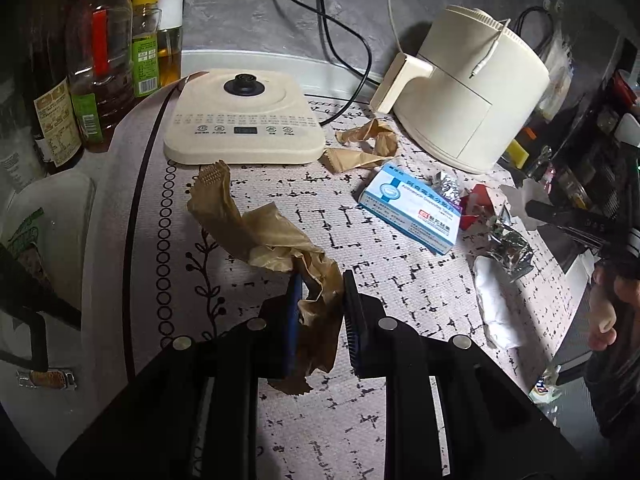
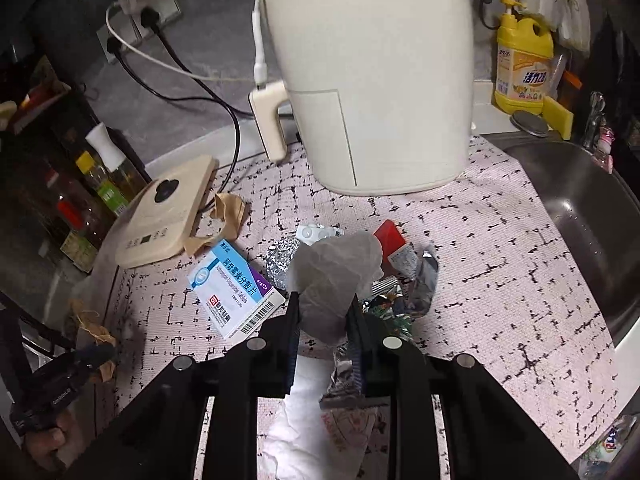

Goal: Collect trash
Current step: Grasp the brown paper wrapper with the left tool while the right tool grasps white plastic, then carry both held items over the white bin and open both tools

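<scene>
Reaching low over the counter, the left gripper jaws pinch brown paper, the right gripper jaws crumpled tissue.

Two close wrist views down onto the counter mat, from left and right, both sharing the medicine box.

Dim, fisheye-warped, dark vignetted edges

Left gripper: held low, angled forward and down, jaws part-closed and pinching crumpled brown paper. Right gripper: likewise pitched downward, jaws narrowed onto a pale crumpled wrapper that bulges above the fingertips.
</scene>
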`<state>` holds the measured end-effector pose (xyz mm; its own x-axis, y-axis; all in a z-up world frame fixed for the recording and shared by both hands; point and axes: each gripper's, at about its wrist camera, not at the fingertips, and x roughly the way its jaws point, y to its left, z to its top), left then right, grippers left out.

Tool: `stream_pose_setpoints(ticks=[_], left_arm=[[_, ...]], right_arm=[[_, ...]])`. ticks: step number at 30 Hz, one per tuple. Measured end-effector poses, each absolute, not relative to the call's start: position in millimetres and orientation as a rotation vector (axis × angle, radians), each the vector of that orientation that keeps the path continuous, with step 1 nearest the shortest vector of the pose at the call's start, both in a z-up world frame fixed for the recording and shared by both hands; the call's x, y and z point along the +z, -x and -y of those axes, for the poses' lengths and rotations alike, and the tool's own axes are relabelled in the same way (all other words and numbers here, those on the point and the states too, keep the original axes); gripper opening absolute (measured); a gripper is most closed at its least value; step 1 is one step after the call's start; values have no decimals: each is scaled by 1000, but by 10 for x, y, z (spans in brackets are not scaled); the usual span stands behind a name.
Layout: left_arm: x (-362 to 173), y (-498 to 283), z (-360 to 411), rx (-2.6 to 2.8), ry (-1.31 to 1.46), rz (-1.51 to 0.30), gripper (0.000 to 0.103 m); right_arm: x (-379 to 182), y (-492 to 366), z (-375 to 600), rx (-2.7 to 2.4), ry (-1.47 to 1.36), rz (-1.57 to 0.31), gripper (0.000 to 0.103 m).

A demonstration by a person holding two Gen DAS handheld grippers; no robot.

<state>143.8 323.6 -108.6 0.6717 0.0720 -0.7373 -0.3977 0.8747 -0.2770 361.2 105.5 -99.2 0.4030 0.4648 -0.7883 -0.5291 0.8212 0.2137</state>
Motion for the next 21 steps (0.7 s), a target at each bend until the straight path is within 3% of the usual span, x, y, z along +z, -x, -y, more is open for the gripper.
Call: stream_pose_setpoints(ticks=[11, 21], left_arm=[[-962, -1430, -2781, 226, 411, -765, 20], [-808, -1542, -1796, 85, 360, -766, 20]], right_arm=[[-775, -3311, -361, 629, -16, -934, 19], [-618, -2737, 716, 627, -89, -911, 13]])
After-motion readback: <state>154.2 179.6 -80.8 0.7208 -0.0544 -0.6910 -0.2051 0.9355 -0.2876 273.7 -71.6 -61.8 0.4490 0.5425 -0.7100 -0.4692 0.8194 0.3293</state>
